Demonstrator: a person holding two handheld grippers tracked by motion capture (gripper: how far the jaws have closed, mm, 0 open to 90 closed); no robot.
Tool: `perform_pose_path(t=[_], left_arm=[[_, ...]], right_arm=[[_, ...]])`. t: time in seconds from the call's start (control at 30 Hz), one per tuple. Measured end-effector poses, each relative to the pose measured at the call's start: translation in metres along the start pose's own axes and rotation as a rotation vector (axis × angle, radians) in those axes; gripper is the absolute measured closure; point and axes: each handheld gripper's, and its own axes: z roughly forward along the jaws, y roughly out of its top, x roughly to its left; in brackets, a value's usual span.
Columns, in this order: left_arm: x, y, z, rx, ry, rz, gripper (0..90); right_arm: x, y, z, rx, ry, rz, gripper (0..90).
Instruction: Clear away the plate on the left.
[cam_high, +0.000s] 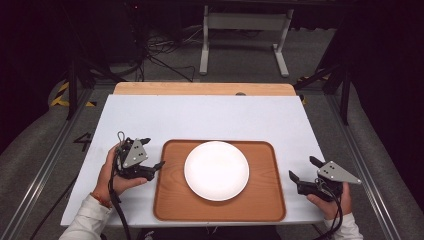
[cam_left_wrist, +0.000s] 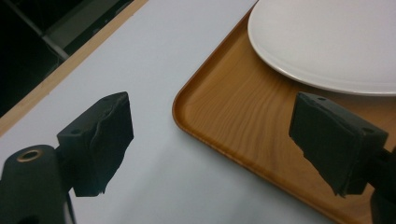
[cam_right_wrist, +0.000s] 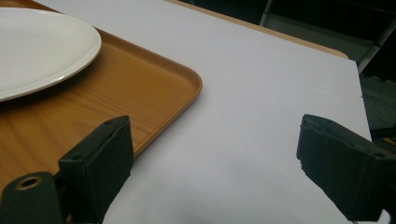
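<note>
1. Your left tongs (cam_high: 153, 152) stood released, jaws wide apart and gripping nothing, just off the left edge of the tray (cam_high: 170, 200).
2. Your right tongs (cam_high: 303, 169) were likewise released and empty, a little farther off the tray's right edge, over the bare counter (cam_high: 210, 115).
3. The tray lay flat near the counter's front edge, its long axis running left to right between your two hands.
4. The plate (cam_high: 216, 170) sat at the tray's centre, upright and empty.
5. From the left tongs the tray lay to the right; in the left gripper view one jaw hung over the tray's rim (cam_left_wrist: 224, 144) and the other over the counter, so the rim ran between them.
6. From the right tongs the tray lay to the left, its corner (cam_right_wrist: 187, 88) ahead of one jaw.
7. Your left hand was judged the nearer to the tray.
</note>
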Motion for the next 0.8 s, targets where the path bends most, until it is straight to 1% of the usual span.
perform_pose_path(t=[0.03, 0.1, 0.17, 0.23, 0.47, 0.53, 0.57, 0.6, 0.63, 0.67, 0.7, 0.77, 0.8], left_arm=[[0.002, -0.002, -0.001, 0.007, 0.006, -0.005, 14.3], [0.005, -0.006, -0.003, 0.016, 0.013, -0.002, 14.0], [0.009, -0.011, -0.005, 0.026, 0.016, -0.020, 13.9], [0.012, -0.016, -0.007, 0.031, 0.031, -0.033, 13.6], [0.020, -0.030, -0.013, 0.043, 0.042, -0.072, 13.4], [0.022, -0.035, -0.015, 0.045, 0.037, -0.093, 13.4], [0.024, -0.037, -0.016, 0.050, 0.041, -0.091, 13.3], [0.025, -0.040, -0.017, 0.051, 0.045, -0.095, 13.3], [0.026, -0.042, -0.018, 0.050, 0.038, -0.110, 13.3], [0.027, -0.044, -0.019, 0.053, 0.034, -0.112, 13.3], [0.028, -0.046, -0.020, 0.058, 0.040, -0.113, 13.1], [0.030, -0.051, -0.022, 0.056, 0.026, -0.130, 12.7], [0.030, -0.054, -0.024, 0.050, 0.028, -0.141, 12.5]], right_arm=[[0.000, 0.000, 0.000, 0.001, -0.001, 0.000, 11.5], [0.000, 0.000, 0.000, -0.001, 0.001, -0.002, 11.5], [0.000, 0.000, 0.000, 0.002, -0.001, 0.000, 11.4], [0.000, 0.000, 0.001, 0.005, 0.000, 0.000, 11.4], [0.000, -0.001, 0.002, 0.007, -0.002, 0.007, 11.4], [-0.001, -0.001, 0.002, 0.007, -0.001, 0.006, 11.5], [-0.001, -0.002, 0.002, 0.007, -0.001, 0.008, 11.4], [-0.001, -0.002, 0.002, 0.007, 0.000, 0.009, 11.4], [-0.001, -0.002, 0.002, 0.009, 0.000, 0.007, 11.4], [-0.001, -0.002, 0.003, 0.011, 0.001, 0.007, 11.5], [-0.001, -0.003, 0.003, 0.011, 0.002, 0.007, 11.4], [-0.002, -0.003, 0.004, 0.013, 0.001, 0.010, 11.5], [-0.002, -0.003, 0.004, 0.014, 0.000, 0.010, 11.4]])
